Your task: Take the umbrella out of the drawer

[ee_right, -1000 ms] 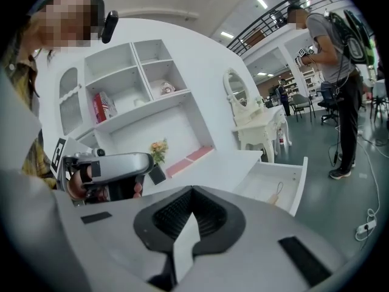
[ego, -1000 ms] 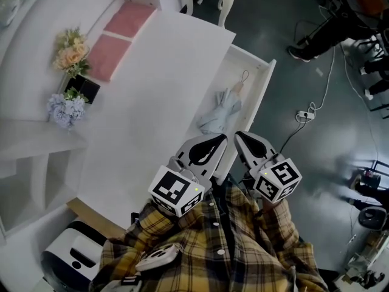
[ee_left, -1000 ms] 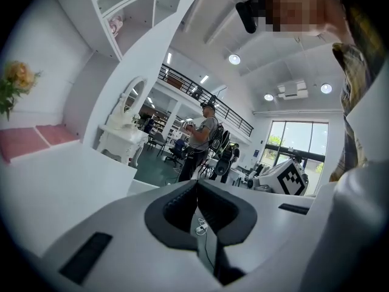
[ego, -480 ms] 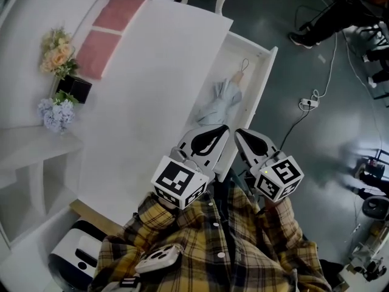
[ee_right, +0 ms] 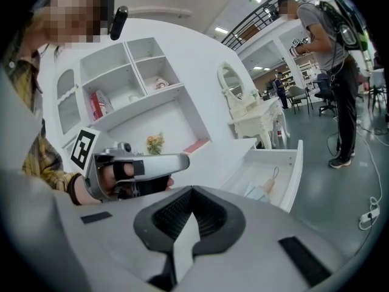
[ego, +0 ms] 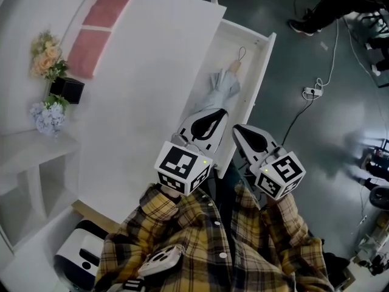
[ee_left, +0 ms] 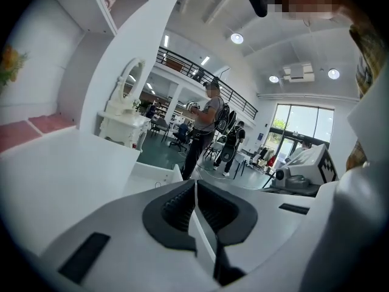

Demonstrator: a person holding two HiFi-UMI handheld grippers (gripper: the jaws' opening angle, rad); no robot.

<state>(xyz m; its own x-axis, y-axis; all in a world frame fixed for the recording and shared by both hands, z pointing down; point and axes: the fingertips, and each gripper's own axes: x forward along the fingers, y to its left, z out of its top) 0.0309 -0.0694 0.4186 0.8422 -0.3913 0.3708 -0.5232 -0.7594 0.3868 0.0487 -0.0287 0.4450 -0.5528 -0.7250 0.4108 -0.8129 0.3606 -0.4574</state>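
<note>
While the umbrella [ego: 222, 87] lies folded inside the open drawer [ego: 262, 66] of a white desk [ego: 146, 84], its tan handle at the end far from the person, the head view shows 2 grippers held side by side in front of a plaid shirt [ego: 200, 242]. The left gripper [ego: 217, 112] has its tips over the near end of the drawer, just beside the umbrella's grey cloth; whether they touch it cannot be told from above. The right gripper [ego: 237, 129] sits just outside the drawer's front panel, over the dark floor, where a power strip [ego: 312, 92] lies. 2 bunches of flowers [ego: 44, 53] and pink cushions [ego: 91, 41] sit along the far side of the desk. From the left gripper view, that gripper's jaws are pressed together with nothing between them, and beyond them are the desk top, the drawer's edge, a white dressing table [ee_left: 124, 119] and a standing person [ee_left: 203, 129]. From the right gripper view, the right jaws also meet at their tips and hold nothing. The left gripper is at their left in a hand, and the umbrella rests in the drawer ahead, well apart from the right jaws.
</note>
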